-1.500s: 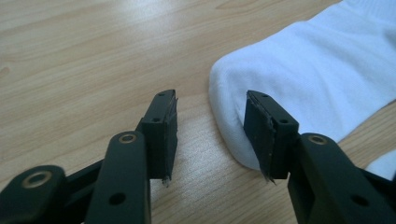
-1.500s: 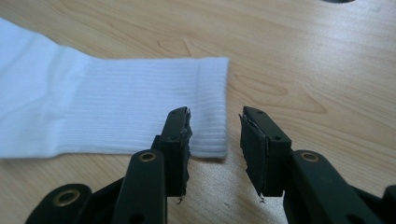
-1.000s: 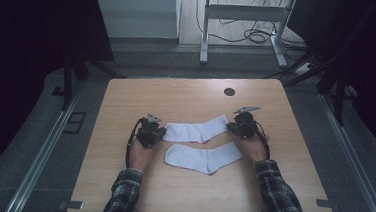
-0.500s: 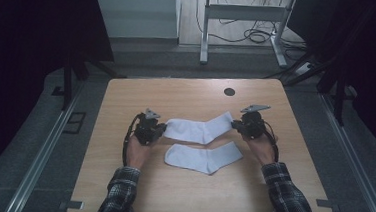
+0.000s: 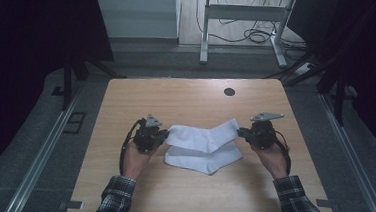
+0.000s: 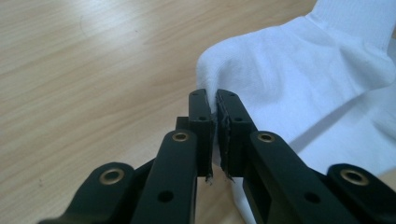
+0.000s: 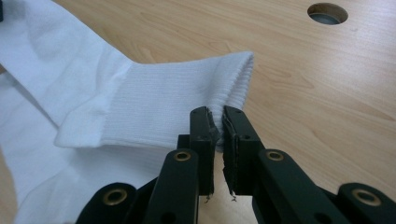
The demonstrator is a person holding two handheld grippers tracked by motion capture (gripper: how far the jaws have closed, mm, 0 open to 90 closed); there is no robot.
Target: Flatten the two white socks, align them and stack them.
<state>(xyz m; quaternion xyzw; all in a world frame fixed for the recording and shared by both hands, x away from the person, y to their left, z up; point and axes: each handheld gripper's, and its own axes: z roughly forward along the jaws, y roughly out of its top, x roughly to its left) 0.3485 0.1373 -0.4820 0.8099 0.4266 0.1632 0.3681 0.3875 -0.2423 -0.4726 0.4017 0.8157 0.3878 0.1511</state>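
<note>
White sock point(image 5: 201, 137) pinched by both tongs

No text, label, brand, number or sign can be read in any of the pictures.
</note>
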